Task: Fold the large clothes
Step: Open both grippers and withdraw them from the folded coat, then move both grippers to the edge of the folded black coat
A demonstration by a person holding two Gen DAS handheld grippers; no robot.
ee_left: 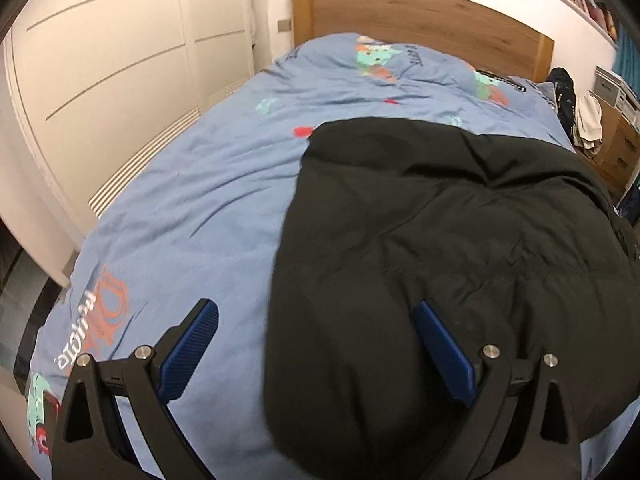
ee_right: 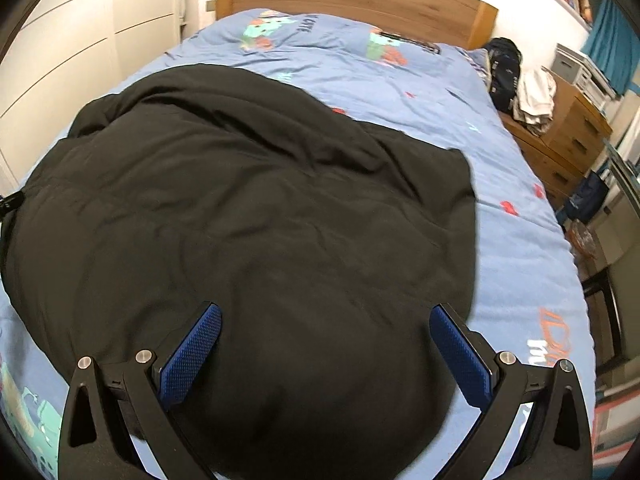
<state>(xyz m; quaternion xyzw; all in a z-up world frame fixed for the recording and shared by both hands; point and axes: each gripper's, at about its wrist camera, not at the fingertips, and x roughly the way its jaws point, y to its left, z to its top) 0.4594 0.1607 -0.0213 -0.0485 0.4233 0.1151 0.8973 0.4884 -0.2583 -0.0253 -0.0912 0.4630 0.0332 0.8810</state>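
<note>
Hovering with jaws spread and empty, the left gripper (ee_left: 316, 356) straddles the near-left edge of the coat (ee_left: 460, 240) while the right gripper (ee_right: 326, 354) sits over its near middle, the black, puffy, apparently already-doubled bulk running lengthwise up the bed (ee_left: 192, 184) towards the headboard (ee_left: 420, 16).

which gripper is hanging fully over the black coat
The right gripper: both its fingers sit over the black coat. The left gripper straddles the coat's edge, one finger over the blue duvet.
</note>
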